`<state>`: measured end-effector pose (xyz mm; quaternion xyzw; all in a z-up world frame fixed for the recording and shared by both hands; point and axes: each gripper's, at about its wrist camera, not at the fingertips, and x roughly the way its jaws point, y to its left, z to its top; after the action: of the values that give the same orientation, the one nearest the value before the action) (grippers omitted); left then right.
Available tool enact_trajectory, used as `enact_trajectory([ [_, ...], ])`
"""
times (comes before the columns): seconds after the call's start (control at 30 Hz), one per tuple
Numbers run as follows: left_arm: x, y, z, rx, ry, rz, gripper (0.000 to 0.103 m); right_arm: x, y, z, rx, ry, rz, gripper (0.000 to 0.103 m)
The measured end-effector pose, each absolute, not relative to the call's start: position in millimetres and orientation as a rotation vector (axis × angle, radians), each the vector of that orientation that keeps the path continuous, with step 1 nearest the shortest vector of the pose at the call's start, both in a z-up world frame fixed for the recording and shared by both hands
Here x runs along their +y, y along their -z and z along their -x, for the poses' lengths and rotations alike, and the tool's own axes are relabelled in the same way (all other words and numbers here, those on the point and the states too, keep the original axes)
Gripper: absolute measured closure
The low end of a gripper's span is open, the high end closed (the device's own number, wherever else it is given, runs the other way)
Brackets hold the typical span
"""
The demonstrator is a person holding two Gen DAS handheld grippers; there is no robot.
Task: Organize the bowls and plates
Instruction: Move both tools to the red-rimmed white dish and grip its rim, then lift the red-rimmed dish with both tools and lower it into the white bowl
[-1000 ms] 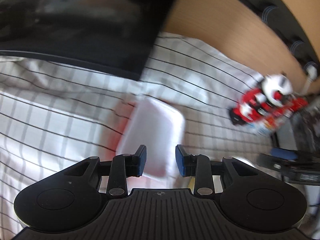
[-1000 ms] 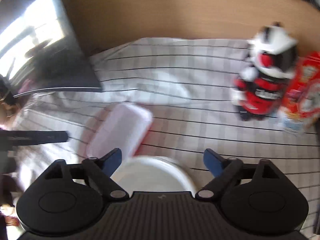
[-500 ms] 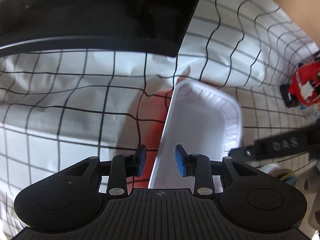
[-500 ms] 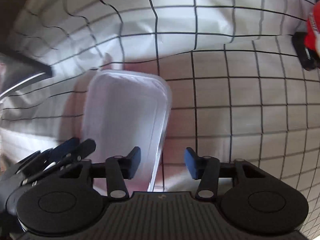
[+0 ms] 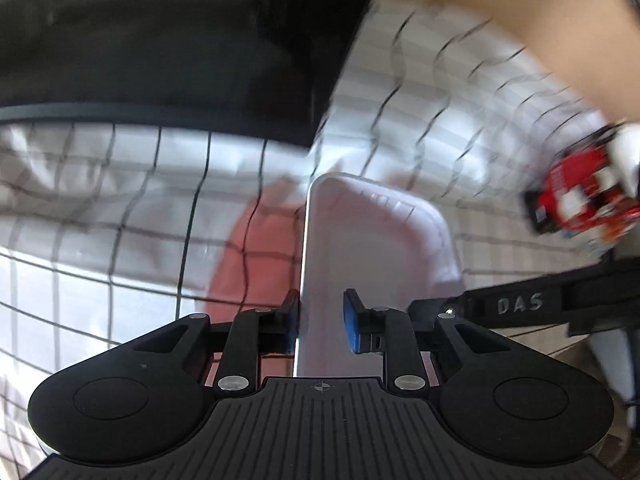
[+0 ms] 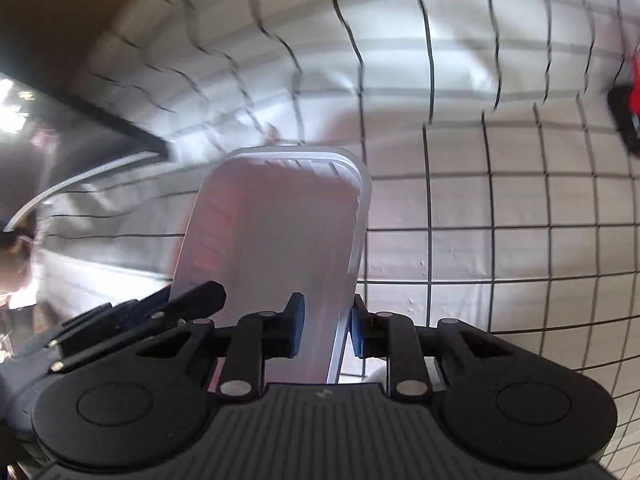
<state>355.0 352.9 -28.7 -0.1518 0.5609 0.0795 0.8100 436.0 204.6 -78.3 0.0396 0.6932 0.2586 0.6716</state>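
Your right gripper [image 6: 326, 330] is squeezed tight on the right long rim of the white tray [image 6: 276, 248]; its jaws have just been closing, and the thin edge sits pinched between the two blue pads. Your left gripper [image 5: 320, 322] has also just been closing, over the left long rim of the same tray [image 5: 372, 256]. One blue pad is outside the edge and one is inside. The outside pad looks like it touches the rim, but the inside pad still has a gap, so I judge that this side is not gripped yet. You hold one side in each gripper so the tray will not tip or bend when you lift it. The tray stretches away from both grippers toward 12 o'clock. It lies on the checked cloth [image 6: 500, 208], with something red [image 5: 256, 256] under it, peeking out at 10 o'clock in the left view. A big black thing [image 5: 160, 40] sits up at 11 o'clock. A red and white toy [image 5: 580, 196] stands well apart at 2 o'clock, so it is not in your way.
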Motion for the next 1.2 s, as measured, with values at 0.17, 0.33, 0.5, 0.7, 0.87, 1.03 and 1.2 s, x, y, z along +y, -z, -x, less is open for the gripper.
enact_trajectory([
  [0.17,318.5,-28.9,-340.5,1.089,-0.159,0.276,0.077,171.0,17.9,-420.7,1.382,-0.673,-0.116,0.080],
  [0.33,276.5,-77.4,-329.1,0.995,-0.114,0.236,0.077,121.0,-30.1,-400.2,1.198,-0.727,-0.110,0.079],
  [0.5,233.2,-93.8,-319.7,0.949,-0.058,0.198,0.077,72.6,-46.2,-391.9,1.087,-0.750,-0.138,0.077],
  [0.7,206.7,-75.7,-319.4,0.978,-0.023,0.209,0.077,39.0,-33.3,-384.7,1.072,-0.728,-0.141,0.077],
  [0.87,192.7,-59.9,-316.2,0.998,-0.003,0.208,0.077,24.4,-18.8,-379.6,1.078,-0.715,-0.138,0.077],
  [1.03,190.0,-50.1,-308.6,1.005,0.007,0.211,0.077,18.8,-6.9,-379.0,1.101,-0.722,-0.166,0.076],
  [1.2,186.6,-41.0,-300.7,1.013,0.019,0.172,0.077,13.1,2.1,-374.2,1.112,-0.743,-0.195,0.073],
])
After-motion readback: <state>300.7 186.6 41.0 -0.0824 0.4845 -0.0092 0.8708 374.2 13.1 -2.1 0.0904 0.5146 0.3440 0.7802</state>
